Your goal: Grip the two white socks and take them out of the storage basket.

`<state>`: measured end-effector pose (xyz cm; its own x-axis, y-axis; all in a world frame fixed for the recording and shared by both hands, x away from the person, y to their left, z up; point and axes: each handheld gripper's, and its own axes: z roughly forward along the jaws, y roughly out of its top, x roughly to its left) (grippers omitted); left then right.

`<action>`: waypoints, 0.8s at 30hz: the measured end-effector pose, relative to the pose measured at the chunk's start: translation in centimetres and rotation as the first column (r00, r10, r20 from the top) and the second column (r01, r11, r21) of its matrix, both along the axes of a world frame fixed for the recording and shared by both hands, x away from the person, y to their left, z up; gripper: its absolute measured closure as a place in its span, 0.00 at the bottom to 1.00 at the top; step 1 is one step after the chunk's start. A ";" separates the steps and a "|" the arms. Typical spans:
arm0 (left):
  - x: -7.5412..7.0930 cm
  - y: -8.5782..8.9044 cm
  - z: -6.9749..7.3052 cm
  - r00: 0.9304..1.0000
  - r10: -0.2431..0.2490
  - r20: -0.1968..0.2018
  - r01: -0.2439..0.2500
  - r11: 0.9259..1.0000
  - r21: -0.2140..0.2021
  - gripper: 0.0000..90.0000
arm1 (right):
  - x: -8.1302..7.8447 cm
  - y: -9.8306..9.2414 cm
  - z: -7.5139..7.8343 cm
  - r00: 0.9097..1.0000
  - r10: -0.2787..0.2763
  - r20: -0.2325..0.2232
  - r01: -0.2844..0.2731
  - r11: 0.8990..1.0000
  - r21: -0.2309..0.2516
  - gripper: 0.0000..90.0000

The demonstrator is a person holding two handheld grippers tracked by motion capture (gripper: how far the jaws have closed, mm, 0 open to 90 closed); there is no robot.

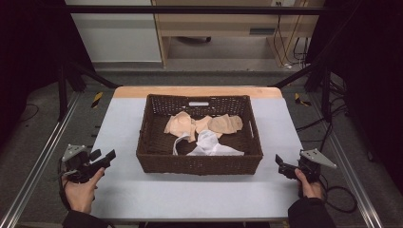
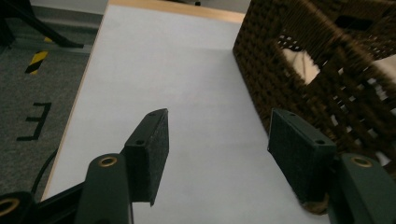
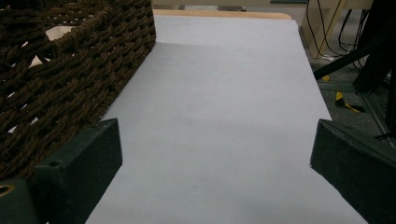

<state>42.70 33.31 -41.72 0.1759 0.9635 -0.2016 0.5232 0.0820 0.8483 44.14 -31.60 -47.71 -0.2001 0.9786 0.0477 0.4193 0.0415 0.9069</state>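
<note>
Table (image 1: 142, 190), pale top, carrying one dark woven basket (image 1: 199, 164) at centre; inside, beige and white garments (image 1: 204, 135). Left gripper (image 1: 105, 156) and right gripper (image 1: 280, 164) flank it, jaws spread, empty. Likely pre-reach; next move: descend over rim.

Basket (image 3: 70, 70) cut off at frame edge

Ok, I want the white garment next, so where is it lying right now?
In the high view the white garment lies inside the wicker basket, toward its near wall and about midway across, just in front of the peach-coloured garments.
</note>
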 end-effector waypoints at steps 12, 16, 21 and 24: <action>-0.2 -2.7 4.6 0.992 -0.074 0.102 0.072 0.997 0.020 0.42 | 0.2 0.3 -0.2 1.000 0.009 -0.009 -0.009 1.000 -0.012 0.03; -0.3 -3.9 5.6 0.987 -0.105 0.122 0.103 0.994 0.024 0.42 | 0.1 0.3 -0.2 1.000 0.012 -0.014 -0.013 1.000 -0.010 0.03; 0.3 -5.9 6.2 0.980 -0.155 0.124 0.149 0.987 0.057 0.42 | 0.0 0.4 -0.3 1.000 0.014 -0.013 -0.014 1.000 -0.012 0.03; 0.8 -6.9 6.4 0.978 -0.171 0.122 0.164 0.984 0.064 0.42 | 0.0 0.4 -0.3 1.000 0.017 -0.015 -0.017 1.000 -0.010 0.03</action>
<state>43.46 26.37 -35.33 0.3562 0.9271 -0.1166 0.4141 -0.0448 0.9091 44.13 -31.16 -47.99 -0.2160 0.9755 0.0406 0.4323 0.0582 0.8999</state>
